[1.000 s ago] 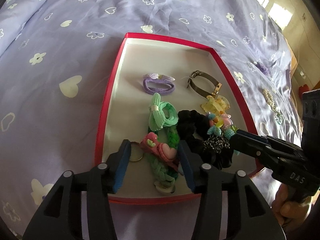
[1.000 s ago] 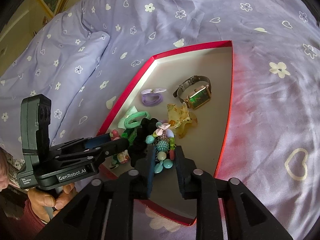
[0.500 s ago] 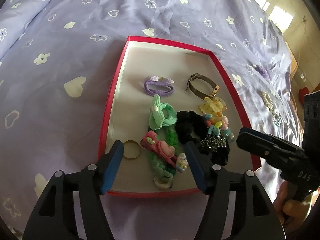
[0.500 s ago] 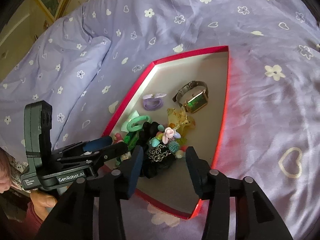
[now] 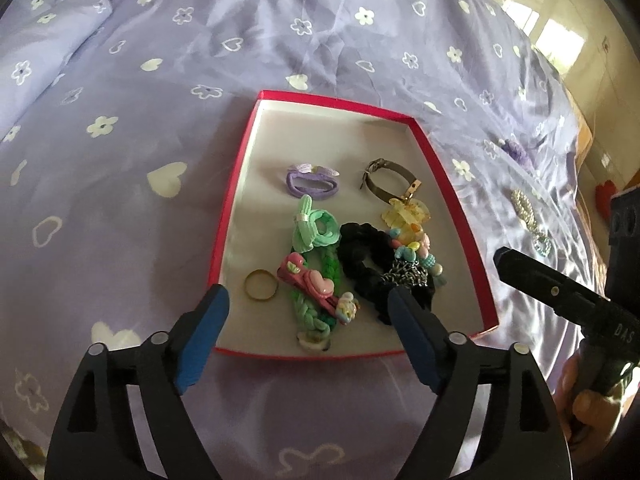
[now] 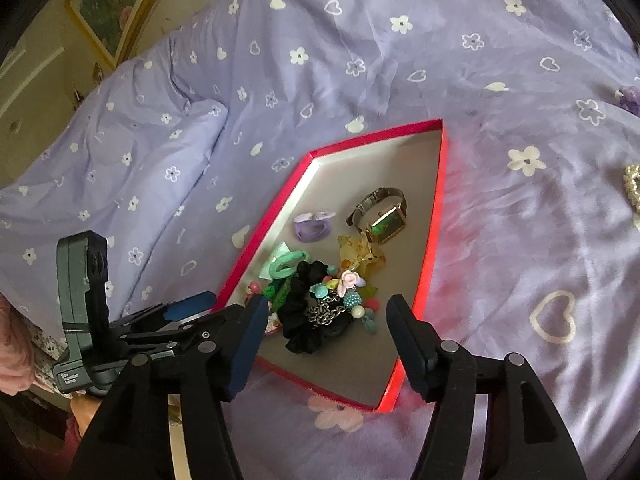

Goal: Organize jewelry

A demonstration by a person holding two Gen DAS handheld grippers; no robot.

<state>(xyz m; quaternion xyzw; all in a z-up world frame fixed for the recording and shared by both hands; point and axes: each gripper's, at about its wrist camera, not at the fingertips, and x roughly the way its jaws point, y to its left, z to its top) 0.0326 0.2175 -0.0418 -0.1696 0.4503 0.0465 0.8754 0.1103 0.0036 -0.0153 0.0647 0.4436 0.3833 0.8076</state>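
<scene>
A red-rimmed box (image 5: 240,176) (image 6: 434,240) on a purple bedspread holds a purple hair tie (image 5: 312,182), a watch (image 6: 380,218), a yellow clip (image 5: 404,212), green hair ties (image 5: 316,232), a black scrunchie (image 5: 360,256) (image 6: 304,320), a colourful bead charm bracelet (image 5: 416,256) (image 6: 344,292), a pink clip (image 5: 308,284) and a gold ring (image 5: 261,290). My left gripper (image 5: 308,312) is open and empty above the box's near edge. My right gripper (image 6: 326,320) is open and empty, just back from the bracelet.
A pearl bracelet (image 5: 528,216) (image 6: 634,184) and a purple flower piece (image 5: 516,152) (image 6: 628,98) lie on the bedspread right of the box. A pillow (image 6: 120,160) lies at the far left. A framed picture (image 6: 112,4) hangs on the wall.
My right gripper opened and let the bead bracelet down onto the black scrunchie, then drew back. My left gripper opened wider and pulled back from the pink clip.
</scene>
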